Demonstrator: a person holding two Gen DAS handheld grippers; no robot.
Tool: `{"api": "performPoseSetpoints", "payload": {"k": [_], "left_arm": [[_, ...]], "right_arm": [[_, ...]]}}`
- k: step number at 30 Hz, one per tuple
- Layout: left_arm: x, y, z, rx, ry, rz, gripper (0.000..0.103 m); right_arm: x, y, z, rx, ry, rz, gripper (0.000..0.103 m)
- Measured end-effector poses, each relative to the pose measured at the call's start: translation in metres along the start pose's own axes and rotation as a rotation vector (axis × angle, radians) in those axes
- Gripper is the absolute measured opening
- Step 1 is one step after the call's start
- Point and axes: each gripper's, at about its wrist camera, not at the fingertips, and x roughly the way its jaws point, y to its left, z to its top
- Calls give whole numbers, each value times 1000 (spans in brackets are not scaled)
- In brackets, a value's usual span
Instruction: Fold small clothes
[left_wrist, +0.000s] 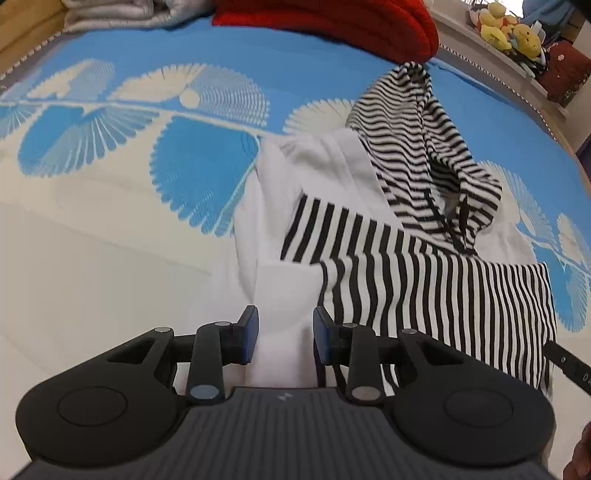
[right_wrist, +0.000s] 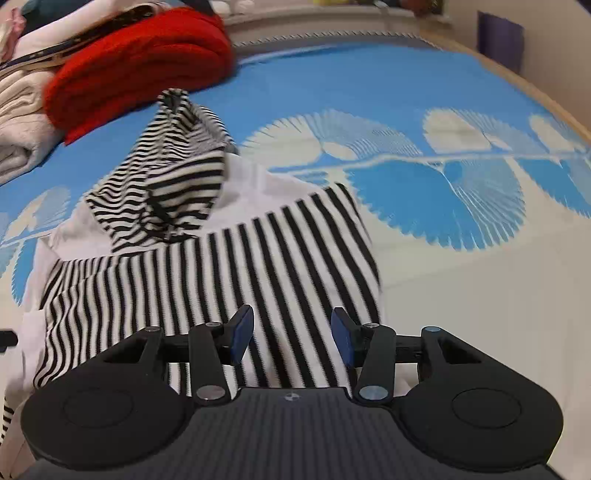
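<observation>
The small garment (left_wrist: 424, 258) is white with black stripes, its hood (left_wrist: 417, 147) finer-striped than the body, and plain white panels show at its side. The bed cover (left_wrist: 184, 66) is bright blue with cream fan-shaped leaf prints. Behind lies a red knit (right_wrist: 140, 66), beside pale beige folded cloth (right_wrist: 18, 122). Yellow plush toys (left_wrist: 506, 29) sit on a shelf. Both grippers are black with blue pads (right_wrist: 242, 334).

Your garment (left_wrist: 406, 236) lies flat on the bedspread (left_wrist: 129, 155), hood (left_wrist: 417, 147) at its far end. Behind the hood sits a folded knit (left_wrist: 332, 22); folded cloth (left_wrist: 122, 14) lies left of that. Your left gripper (left_wrist: 285, 341) hangs over the garment's near left edge, right gripper (right_wrist: 291, 338) over its near right.
</observation>
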Motion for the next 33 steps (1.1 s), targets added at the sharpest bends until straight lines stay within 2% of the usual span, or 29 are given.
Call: {"api": "performPoseSetpoints", "payload": {"k": [5, 9, 15, 17, 22, 27, 30, 33], "left_arm": [[-14, 0, 9, 0, -99, 51, 36], [-20, 2, 13, -2, -128, 47, 38], [-24, -3, 13, 21, -159, 57, 55], [-26, -6, 13, 33, -173, 65, 66], [-34, -18, 12, 91, -244, 66, 80], [-45, -42, 8, 186, -322, 48, 86], [-45, -53, 6, 209, -333, 39, 86], [-43, -58, 5, 207, -327, -6, 86]], "right_arm": [[-2, 14, 2, -55, -28, 11, 49], [-2, 23, 1, -93, -43, 5, 49], [-2, 27, -1, -126, -56, -17, 48], [-2, 27, 0, -137, -61, -23, 48], [-5, 28, 2, -159, -85, -35, 48], [-10, 25, 8, -154, -120, -22, 48], [-12, 23, 9, -158, -142, -22, 49], [-16, 22, 12, -165, -178, -21, 51]]}}
